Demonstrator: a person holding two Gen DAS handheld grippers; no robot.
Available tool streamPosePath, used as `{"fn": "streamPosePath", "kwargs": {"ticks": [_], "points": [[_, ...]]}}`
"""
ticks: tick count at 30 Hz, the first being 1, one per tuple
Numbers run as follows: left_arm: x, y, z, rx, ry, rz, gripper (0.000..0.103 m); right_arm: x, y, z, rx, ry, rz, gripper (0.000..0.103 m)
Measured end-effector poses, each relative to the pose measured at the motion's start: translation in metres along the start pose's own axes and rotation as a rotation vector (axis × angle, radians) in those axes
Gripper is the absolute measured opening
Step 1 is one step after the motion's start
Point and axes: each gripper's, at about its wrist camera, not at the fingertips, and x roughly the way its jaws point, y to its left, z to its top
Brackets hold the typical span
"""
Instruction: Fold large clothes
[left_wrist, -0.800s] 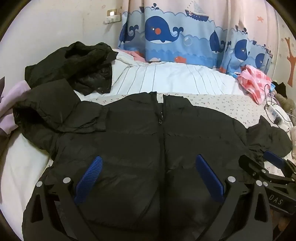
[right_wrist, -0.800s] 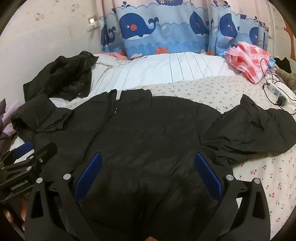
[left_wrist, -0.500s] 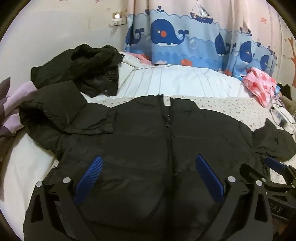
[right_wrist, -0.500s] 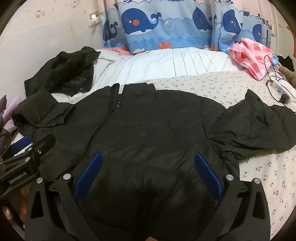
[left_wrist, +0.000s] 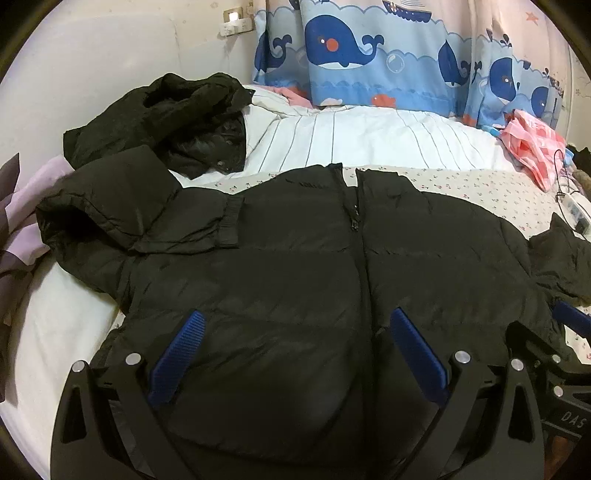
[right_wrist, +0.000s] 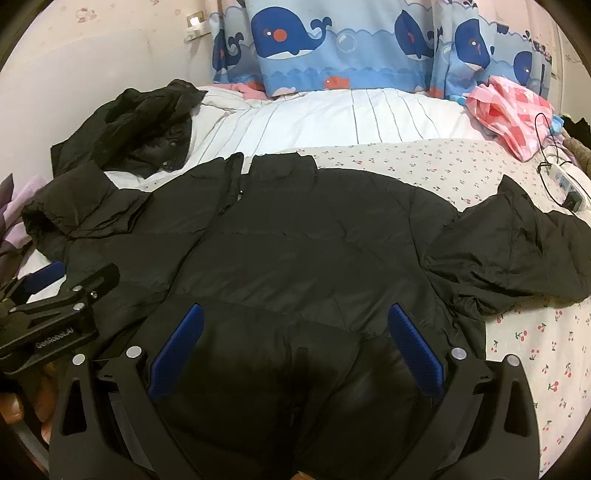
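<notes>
The black jacket (left_wrist: 303, 280) lies front-up and zipped on the bed (right_wrist: 388, 155), collar toward the whale curtain (right_wrist: 332, 40) and hem toward the cameras, its sleeves spread sideways. Both the left hand-held gripper (left_wrist: 295, 354) and the right hand-held gripper (right_wrist: 295, 350) hang over its lower half, released wide, grasping nothing.

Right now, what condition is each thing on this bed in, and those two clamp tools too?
Black puffer jacket: spread flat, front up, zipped; one sleeve folded across its chest, the other sprawled out.
Second black jacket: crumpled in a heap.
Pink checked cloth: bunched up.
Power strip: lying on the sheet, something plugged in.
Whale curtain: drawn.
Left gripper: open, holding nothing.
Right gripper: open, holding nothing.
</notes>
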Motion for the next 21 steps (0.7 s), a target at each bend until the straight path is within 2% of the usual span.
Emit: {"fn": "streamPosePath", "kwargs": {"ticks": [21], "points": [[-0.0056, 0.0009, 0.0003, -0.006, -0.024, -0.016, 0.097, 0.0027, 0.0052, -0.0020, -0.010, 0.011, 0.004, 0.096]]}}
